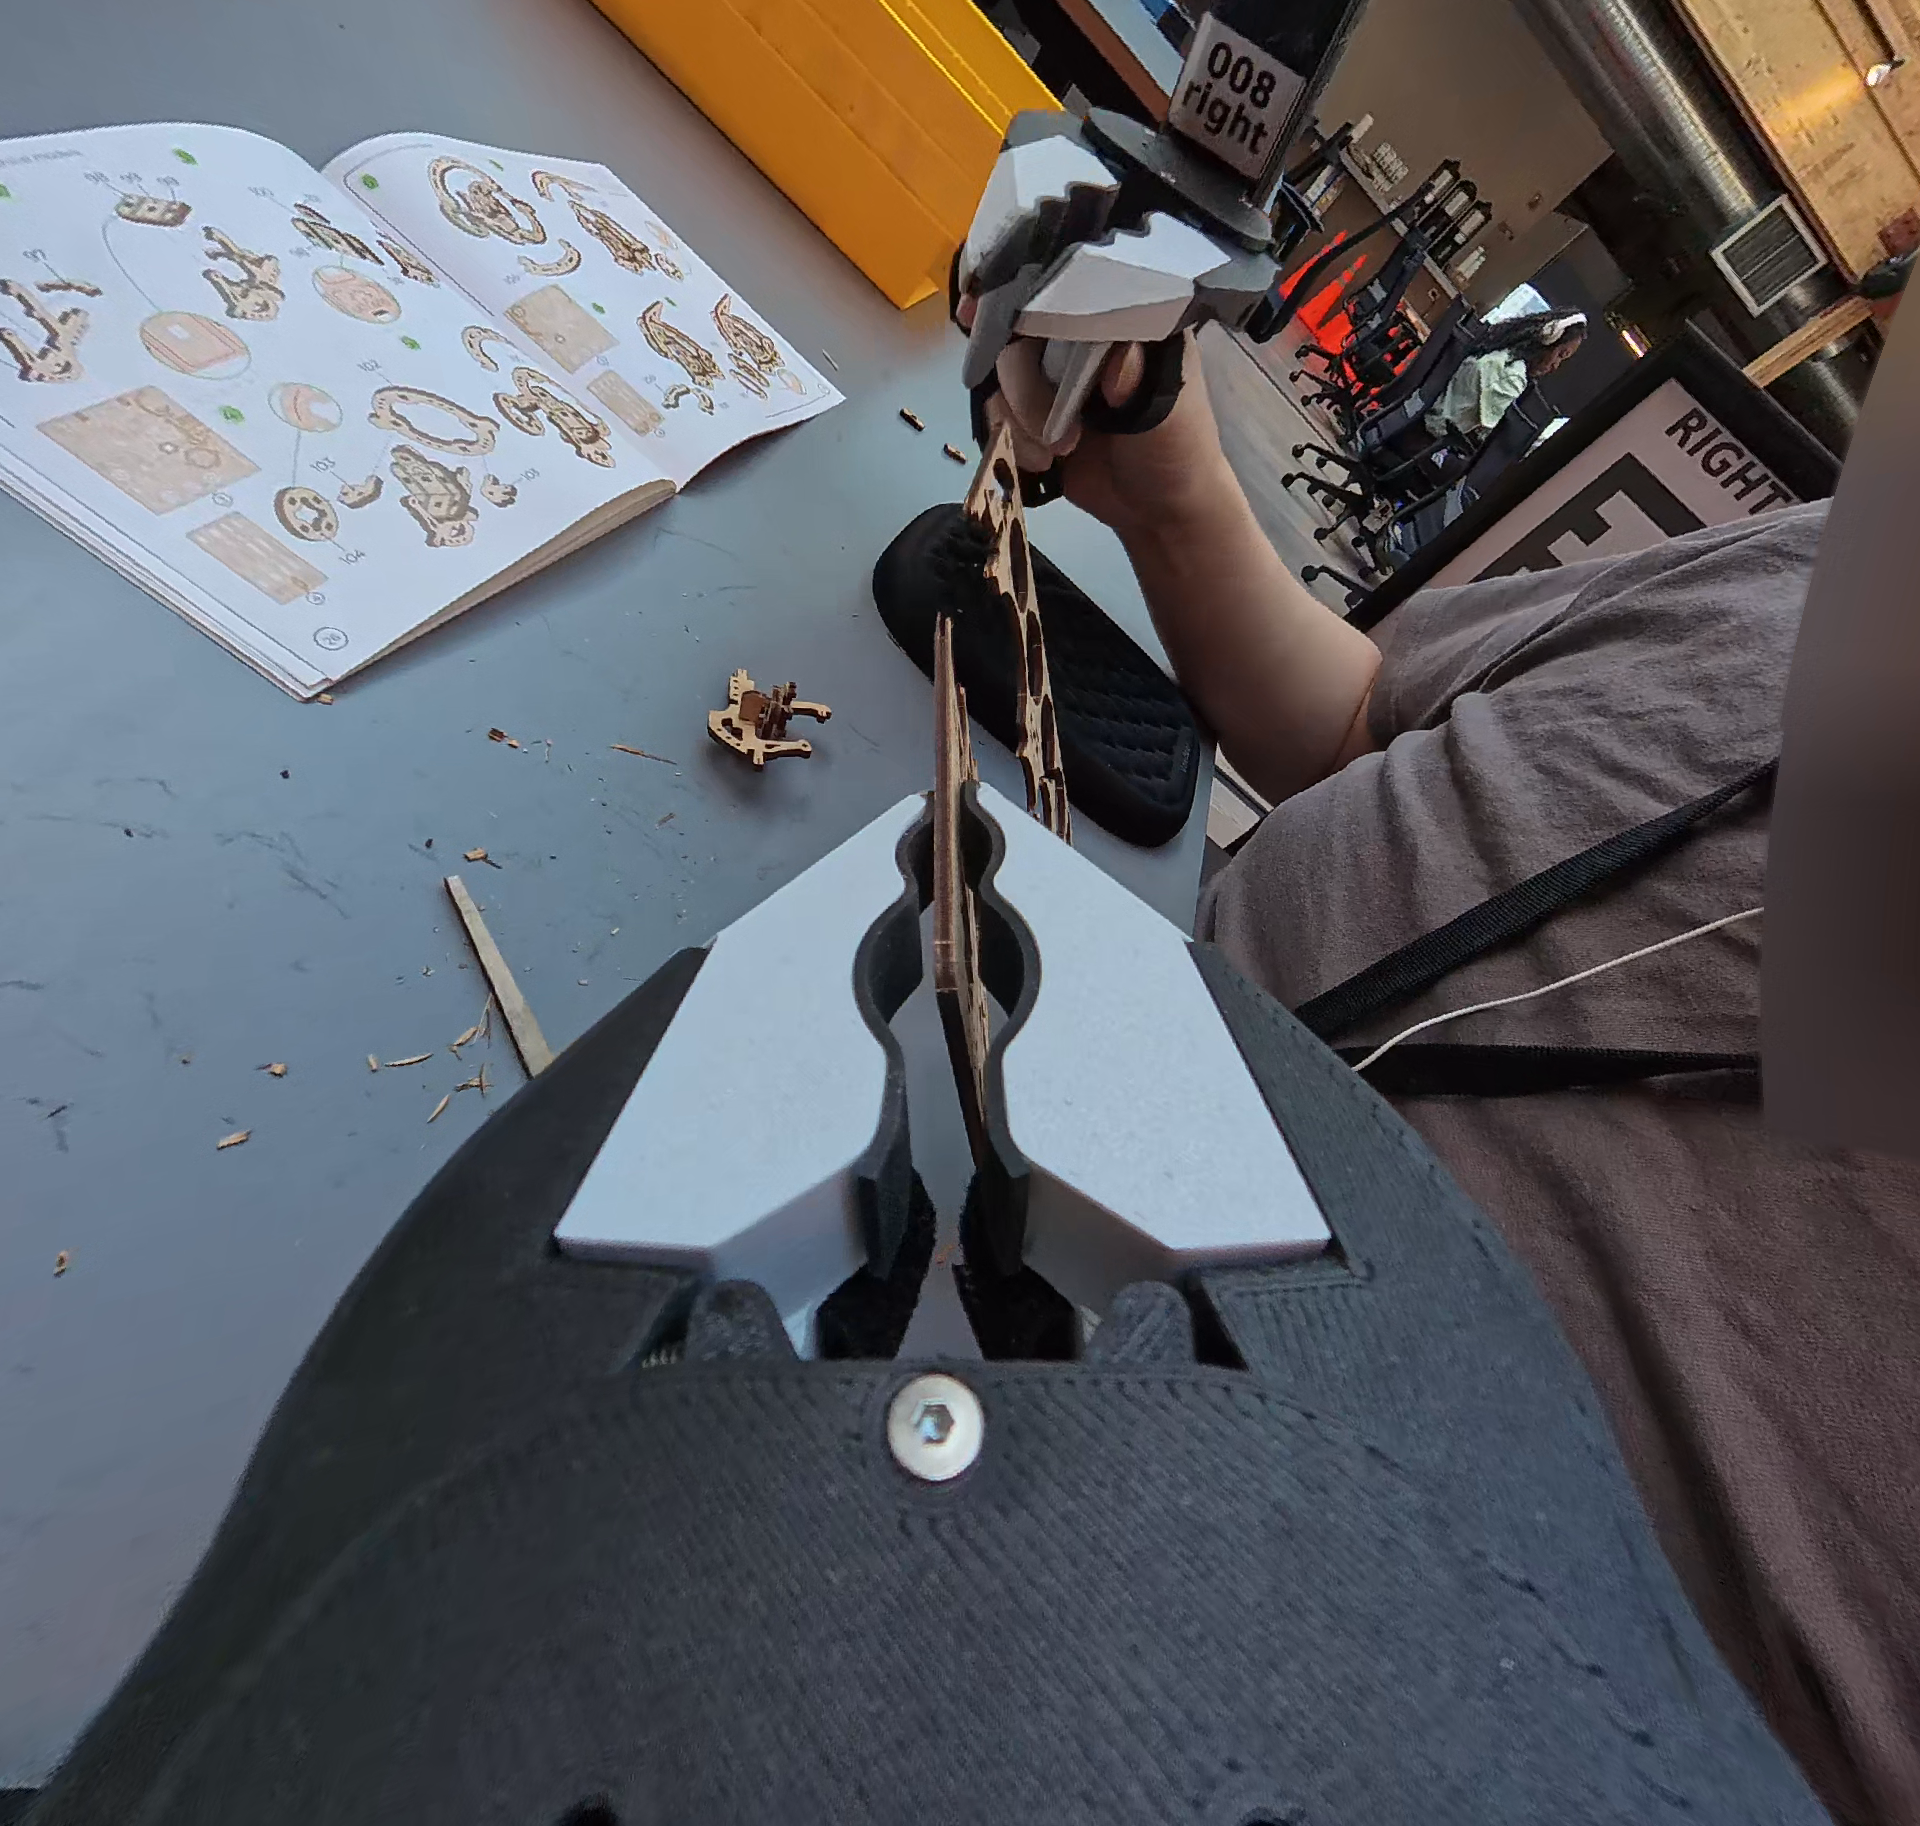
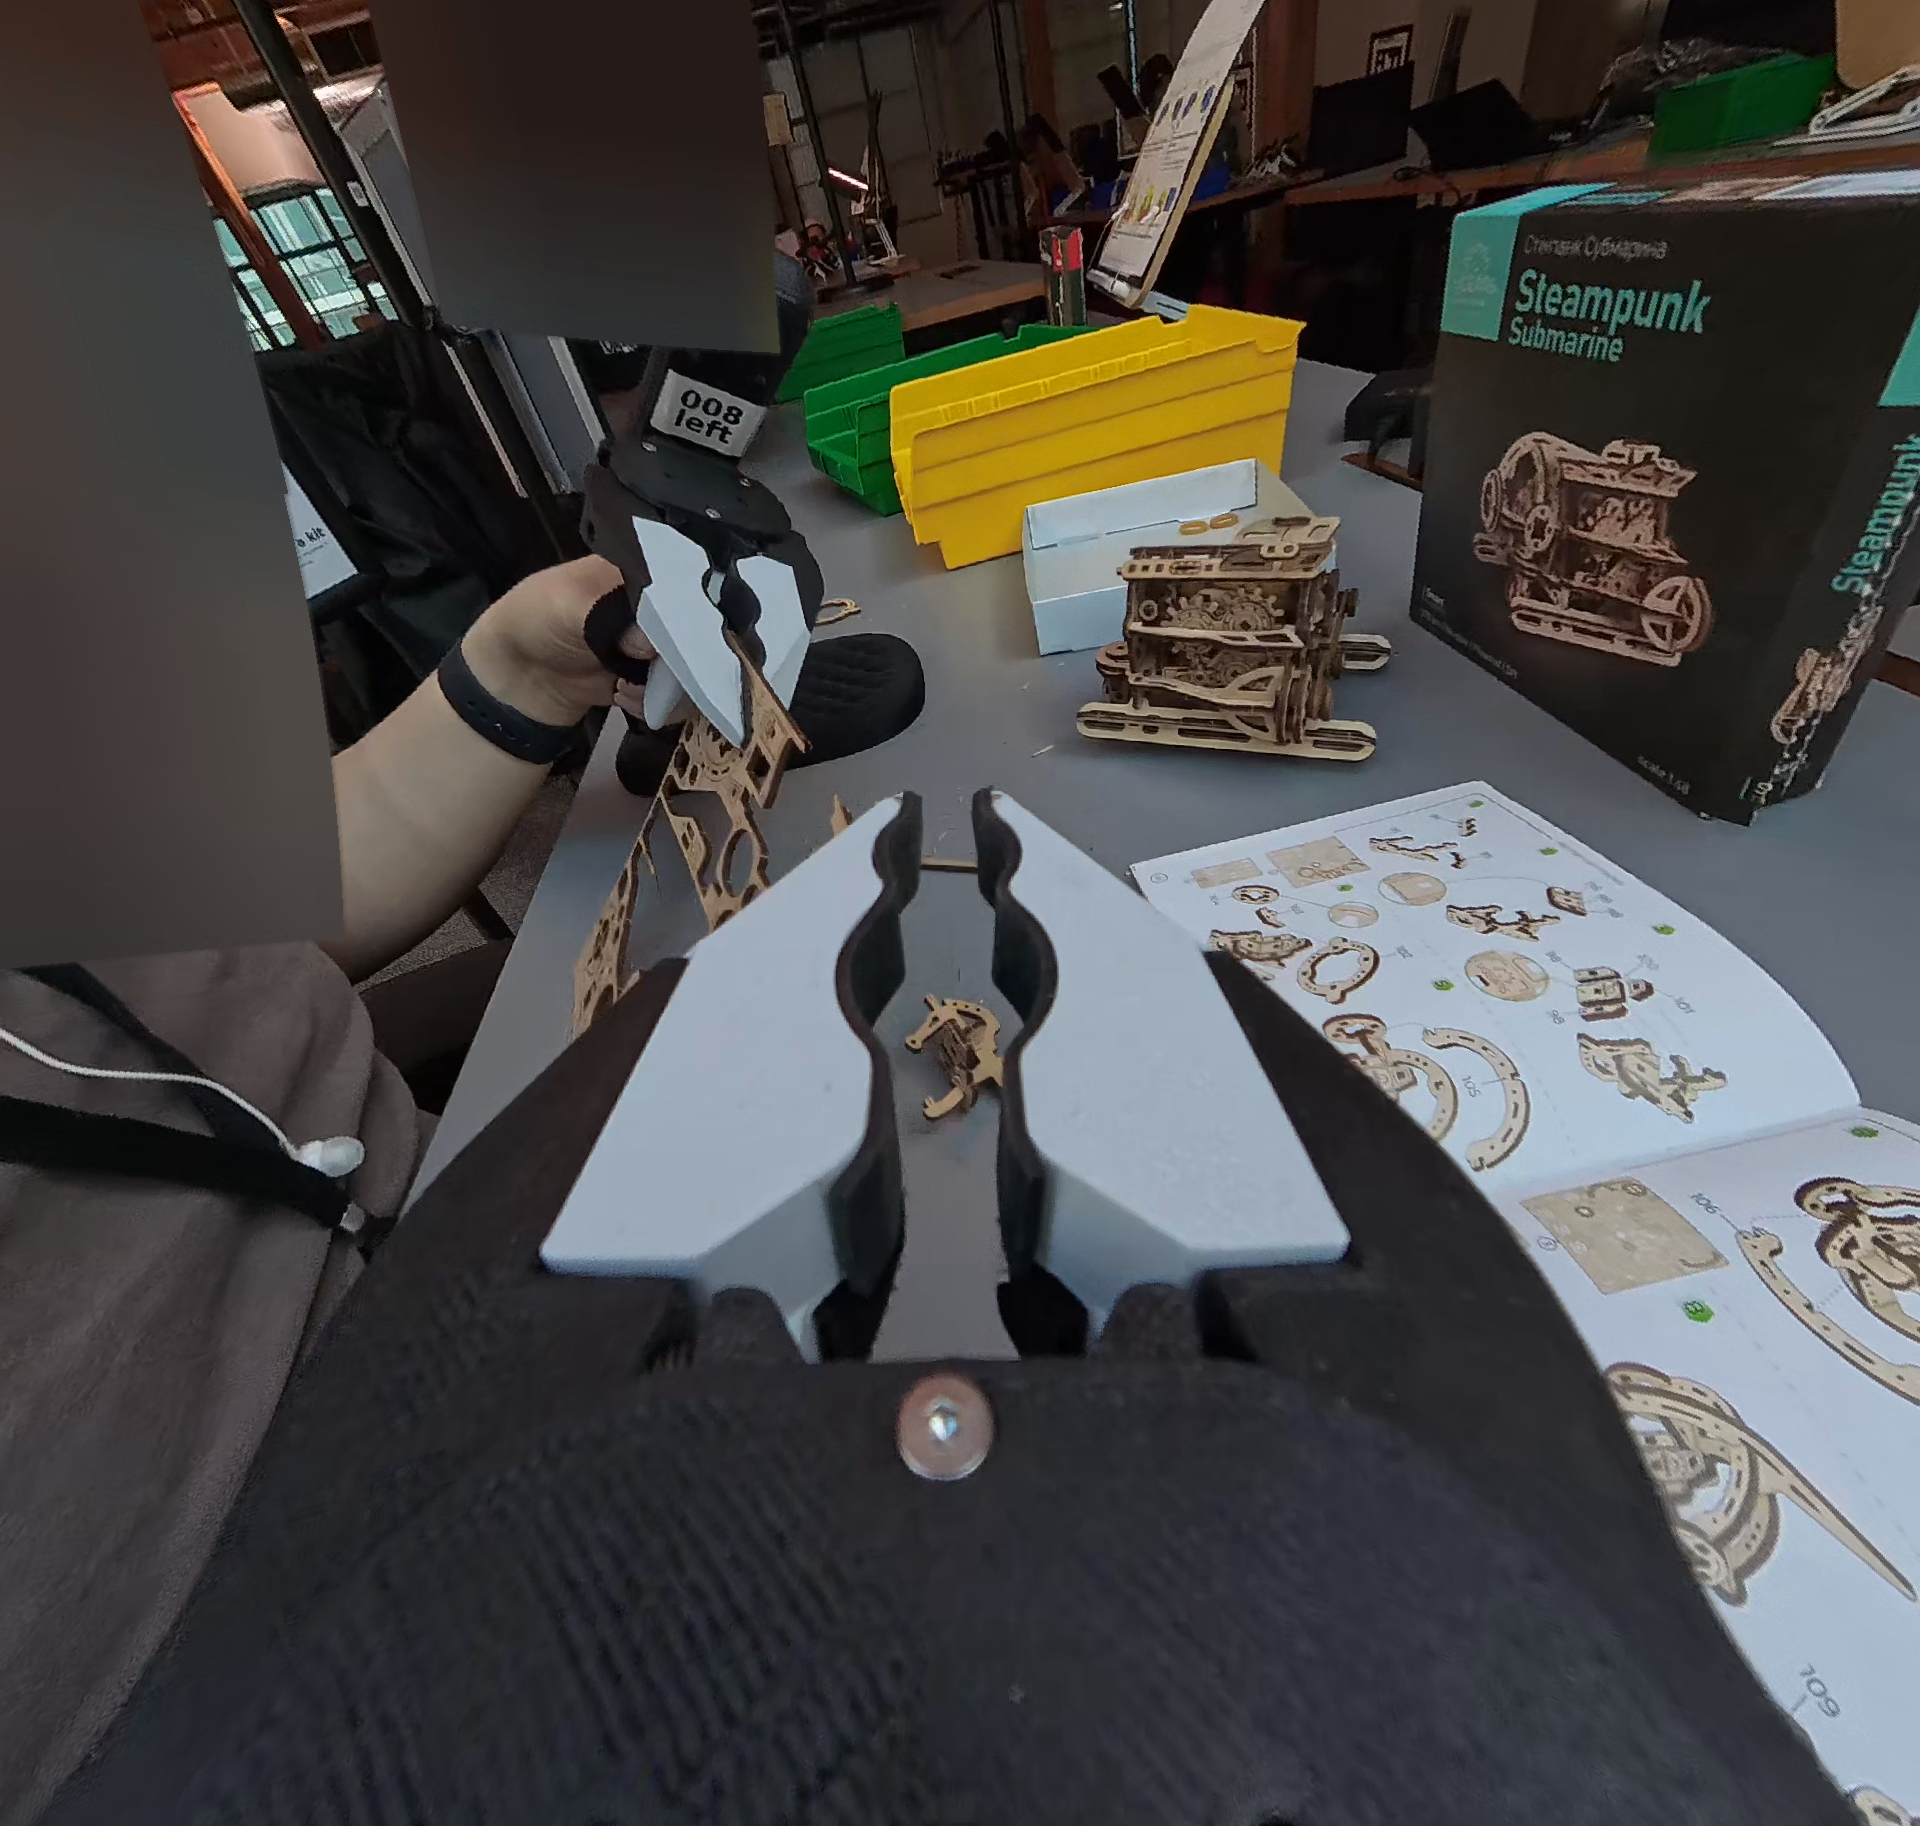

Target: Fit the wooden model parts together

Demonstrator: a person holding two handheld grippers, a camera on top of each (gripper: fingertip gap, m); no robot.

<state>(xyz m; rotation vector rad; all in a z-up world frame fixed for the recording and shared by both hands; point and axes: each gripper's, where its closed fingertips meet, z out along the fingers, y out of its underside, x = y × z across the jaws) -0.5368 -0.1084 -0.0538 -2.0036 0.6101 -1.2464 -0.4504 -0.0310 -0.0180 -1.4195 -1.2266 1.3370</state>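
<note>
Left wrist view: you are pinching a thin laser-cut wooden sheet (image 1: 1023,623) edge-on in the left gripper (image 1: 951,810), jaws pressed onto it near their tips. The sheet is hanging in the air above the table edge, its far end reaching up toward your right hand; touching or not, cannot tell.

Right wrist view: the right gripper (image 2: 945,805) is standing spread and carrying nothing. Through its gap a small wooden sub-assembly (image 2: 956,1049) is lying loose on the grey table (image 1: 208,893), near the black pad (image 1: 1091,716).

Progress, judged:
- The partly built model (image 2: 1226,644) is standing well apart, just in front of the white tray (image 2: 1070,571), already many layers deep, so a good share of the build looks done.
- The instruction booklet (image 2: 1507,997) is lying open at pages showing curved pieces.
- Wood splinters (image 1: 416,1059) are littering the table, suggesting parts already punched out.
- The sheet is showing many empty cut-outs.

Left, it seems: you are not yet joining anything. The sub-assembly is waiting unattached, and the model looks sparser than the picture on the kit box (image 2: 1662,488).
</note>
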